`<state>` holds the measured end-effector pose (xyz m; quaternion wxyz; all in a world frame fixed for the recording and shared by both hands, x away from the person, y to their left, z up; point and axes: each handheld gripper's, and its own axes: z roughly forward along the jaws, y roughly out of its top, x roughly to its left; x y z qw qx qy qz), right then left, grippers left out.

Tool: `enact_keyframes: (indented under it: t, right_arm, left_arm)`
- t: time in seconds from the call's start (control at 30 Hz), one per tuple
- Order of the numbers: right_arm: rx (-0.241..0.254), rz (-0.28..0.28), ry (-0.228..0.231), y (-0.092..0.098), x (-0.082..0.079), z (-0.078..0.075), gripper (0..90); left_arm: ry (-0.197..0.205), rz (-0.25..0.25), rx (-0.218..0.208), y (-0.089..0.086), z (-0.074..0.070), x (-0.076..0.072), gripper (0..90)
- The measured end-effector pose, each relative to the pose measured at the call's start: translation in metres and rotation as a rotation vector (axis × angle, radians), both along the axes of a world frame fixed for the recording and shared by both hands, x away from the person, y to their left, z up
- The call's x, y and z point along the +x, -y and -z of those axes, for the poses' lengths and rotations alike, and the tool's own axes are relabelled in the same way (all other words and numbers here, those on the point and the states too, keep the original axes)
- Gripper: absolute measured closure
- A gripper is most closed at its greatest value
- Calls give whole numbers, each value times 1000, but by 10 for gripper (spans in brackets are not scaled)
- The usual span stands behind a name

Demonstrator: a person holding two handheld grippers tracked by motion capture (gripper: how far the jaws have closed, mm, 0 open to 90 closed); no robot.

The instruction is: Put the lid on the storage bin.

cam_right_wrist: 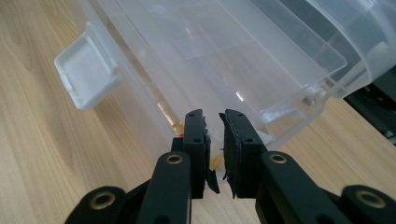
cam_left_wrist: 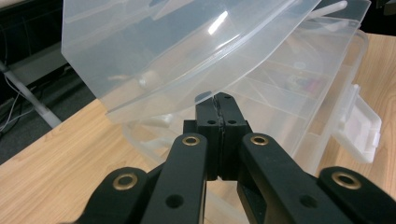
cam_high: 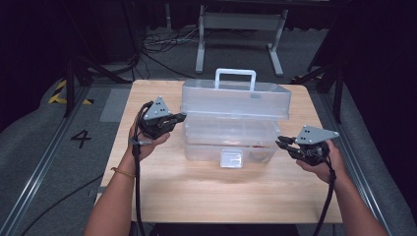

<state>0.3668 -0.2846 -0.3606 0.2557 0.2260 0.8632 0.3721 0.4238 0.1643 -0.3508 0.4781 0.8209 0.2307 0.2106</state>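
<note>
Box: clear plastic storage box sitting near the middle of the wooden table, slightly toward the far side, between the two grippers.
Lid: translucent lid with a white carry handle, being held lifted above the box's left edge, tilting over the base in the left gripper view.
Latch: white front latch hanging open on the near wall of the box; also showing in the left gripper view and the right gripper view.
Left gripper: left gripper sitting at the box's left end, jaws pressing together, tips touching the lid's lower rim.
Right gripper: right gripper hovering just beside the box's near right corner, jaws standing a narrow gap apart, gripping nothing, box wall right in front of the tips.
Contents: divided compartments inside the box holding small coloured items, too blurred to be naming.
Writing: black numeral 4 lying on the grey floor left of the table; no readable label showing on the box.
</note>
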Motion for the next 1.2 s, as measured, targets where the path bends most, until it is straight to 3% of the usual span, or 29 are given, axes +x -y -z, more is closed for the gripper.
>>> enact_keyframes:
  t: [0.27,0.5,1.2]
  right_arm:
    - [16,28,-9,13,-2,6,785]
    - [22,61,-37,25,1,18,783]
    - [11,66,-53,18,5,30,760]
  left_arm:
    - [-20,2,8,0,7,-4,900]
    - [-21,-27,45,2,13,-11,900]
    - [-44,-21,84,-1,27,-21,900]
